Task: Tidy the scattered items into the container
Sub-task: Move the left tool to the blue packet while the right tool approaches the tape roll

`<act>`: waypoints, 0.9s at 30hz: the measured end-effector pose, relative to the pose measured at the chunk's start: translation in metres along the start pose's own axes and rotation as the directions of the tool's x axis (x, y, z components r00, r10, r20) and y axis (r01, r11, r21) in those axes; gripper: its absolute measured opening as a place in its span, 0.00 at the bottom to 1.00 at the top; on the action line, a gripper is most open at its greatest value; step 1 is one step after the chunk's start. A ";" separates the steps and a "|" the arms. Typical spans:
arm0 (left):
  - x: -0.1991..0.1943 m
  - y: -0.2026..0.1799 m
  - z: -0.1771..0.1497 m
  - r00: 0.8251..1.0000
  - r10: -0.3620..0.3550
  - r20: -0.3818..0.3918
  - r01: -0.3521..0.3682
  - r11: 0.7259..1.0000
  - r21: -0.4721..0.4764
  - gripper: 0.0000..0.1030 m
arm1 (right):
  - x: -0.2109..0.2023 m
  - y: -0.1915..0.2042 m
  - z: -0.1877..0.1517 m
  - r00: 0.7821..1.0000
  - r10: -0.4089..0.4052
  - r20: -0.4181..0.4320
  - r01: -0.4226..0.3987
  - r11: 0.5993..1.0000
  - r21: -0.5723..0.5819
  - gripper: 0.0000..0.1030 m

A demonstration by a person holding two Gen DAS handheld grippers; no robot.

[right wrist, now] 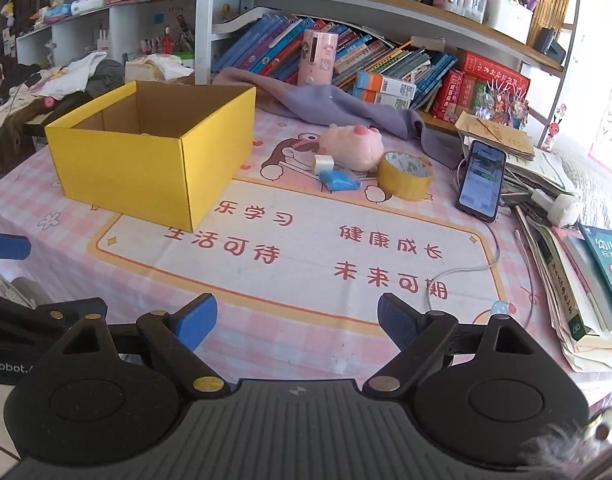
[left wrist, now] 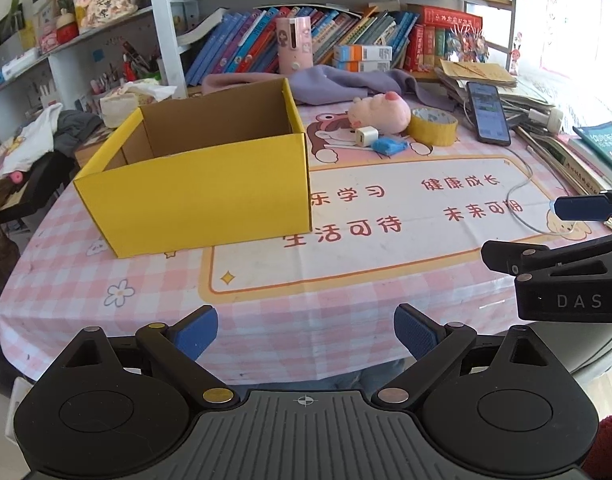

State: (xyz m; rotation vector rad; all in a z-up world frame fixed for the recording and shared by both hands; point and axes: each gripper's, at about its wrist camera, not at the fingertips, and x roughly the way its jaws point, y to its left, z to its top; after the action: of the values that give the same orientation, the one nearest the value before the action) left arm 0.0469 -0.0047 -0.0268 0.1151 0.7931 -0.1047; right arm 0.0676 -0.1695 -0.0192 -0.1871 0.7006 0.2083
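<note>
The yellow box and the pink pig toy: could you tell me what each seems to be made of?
Yellow box: likely corrugated cardboard, matte yellow outside, raw brown inside, with folded seams. Pink pig toy: probably soft plush, judging by its fuzzy, rounded surface.

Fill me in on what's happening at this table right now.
A person holds a gripper in each hand over a pink checked table. Both the left gripper and the right gripper are open and empty. A yellow box stands open on the table. The scattered items are all still outside it: a pink plush pig, a white charger cube, a blue packet and a yellow tape roll. Nothing has been picked up.
</note>
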 end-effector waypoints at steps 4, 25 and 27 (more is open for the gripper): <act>0.008 -0.008 0.005 1.000 -0.014 -0.010 0.014 1.000 0.013 0.94 | 0.004 -0.007 0.003 1.000 -0.002 -0.003 0.002 1.000 -0.004 0.85; 0.062 -0.054 0.042 0.991 -0.128 -0.047 0.133 0.985 0.114 0.94 | 0.048 -0.058 0.015 0.997 -0.045 -0.063 0.048 0.998 0.052 0.85; 0.070 -0.062 0.050 0.988 -0.150 -0.046 0.155 0.980 0.124 0.94 | 0.053 -0.068 0.019 0.996 -0.057 -0.068 0.061 0.996 0.057 0.85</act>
State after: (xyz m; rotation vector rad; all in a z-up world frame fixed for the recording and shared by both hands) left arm 0.1224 -0.0767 -0.0457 0.1775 0.8308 -0.2999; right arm 0.1358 -0.2237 -0.0332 -0.1583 0.7649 0.1247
